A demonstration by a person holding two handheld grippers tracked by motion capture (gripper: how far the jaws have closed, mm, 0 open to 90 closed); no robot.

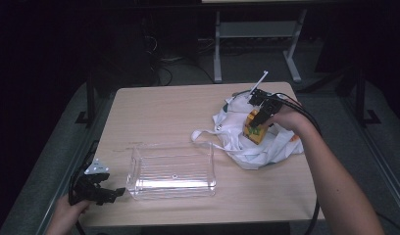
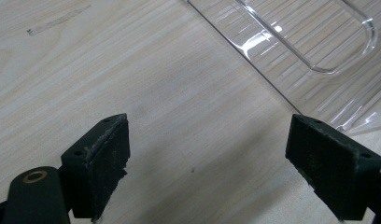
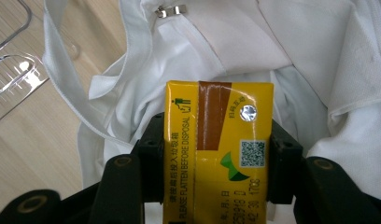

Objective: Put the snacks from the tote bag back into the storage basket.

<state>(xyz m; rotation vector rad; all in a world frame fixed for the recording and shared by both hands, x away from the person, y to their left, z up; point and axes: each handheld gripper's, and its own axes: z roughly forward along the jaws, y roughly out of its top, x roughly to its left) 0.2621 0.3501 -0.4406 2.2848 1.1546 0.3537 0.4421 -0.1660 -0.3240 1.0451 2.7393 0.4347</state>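
**Two hand-held grippers over a wooden table: the left is spread and empty, the right clamps a yellow carton**

At the near left corner of the light wooden table [image 1: 168, 110], a person's left hand [image 1: 65, 213] holds the left gripper [image 1: 113, 193] low by the table edge. In the left gripper view its two black jaws stand wide apart with only bare wood between them; nothing is held. Its tips point right, toward a clear plastic tray [image 1: 172, 171] that lies just beside it. The tray is ribbed, transparent and sits flat on the table near the front edge.

To the right of the tray, a crumpled white cloth bag [image 1: 247, 147] lies on the right half of the table, one strap trailing left toward the tray. A small metal clip [image 3: 170, 10] shows on the cloth in the right gripper view.

Over the bag, the person's right hand [image 1: 291, 117] holds the right gripper [image 1: 255, 126], whose jaws are closed on the two sides of a yellow drink carton [image 3: 219, 154]. The carton has a brown stripe, a foil straw spot, a QR code and the printed words "PLEASE FLATTEN BEFORE DISPOSAL".
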